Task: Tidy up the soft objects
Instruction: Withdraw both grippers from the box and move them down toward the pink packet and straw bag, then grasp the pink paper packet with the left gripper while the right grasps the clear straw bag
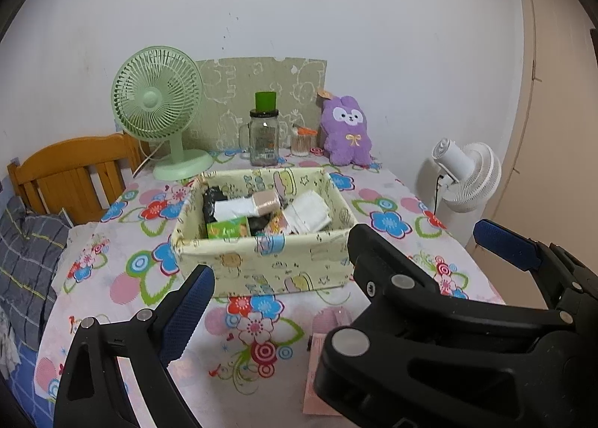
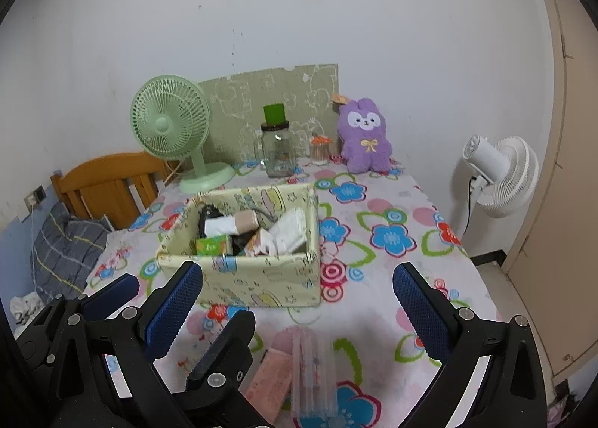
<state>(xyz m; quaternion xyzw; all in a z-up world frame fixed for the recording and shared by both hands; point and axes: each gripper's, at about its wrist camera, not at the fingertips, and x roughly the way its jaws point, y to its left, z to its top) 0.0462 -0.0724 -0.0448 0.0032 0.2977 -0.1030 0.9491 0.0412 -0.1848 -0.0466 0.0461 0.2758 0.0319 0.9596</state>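
Observation:
A pale yellow fabric storage box [image 1: 261,263] [image 2: 261,278] stands mid-table, holding white tissue packs [image 1: 310,213] [image 2: 289,228], a green pack [image 1: 228,229] and dark items. A purple plush bunny [image 1: 347,135] [image 2: 366,140] leans at the table's back. A pink soft pack [image 2: 267,385] [image 1: 312,379] and a clear wrapped pack [image 2: 312,375] lie on the front of the table. My left gripper [image 1: 276,310] is open and empty in front of the box. My right gripper [image 2: 299,316] is open and empty above the pink and clear packs; it also shows in the left wrist view [image 1: 418,241].
A green desk fan [image 1: 160,110] [image 2: 175,129], a glass jar with a green cup [image 1: 264,136] [image 2: 276,146] and a small cup [image 1: 301,142] stand along the back. A wooden chair [image 1: 71,174] is left; a white floor fan [image 2: 501,174] is right of the flowered table [image 2: 392,233].

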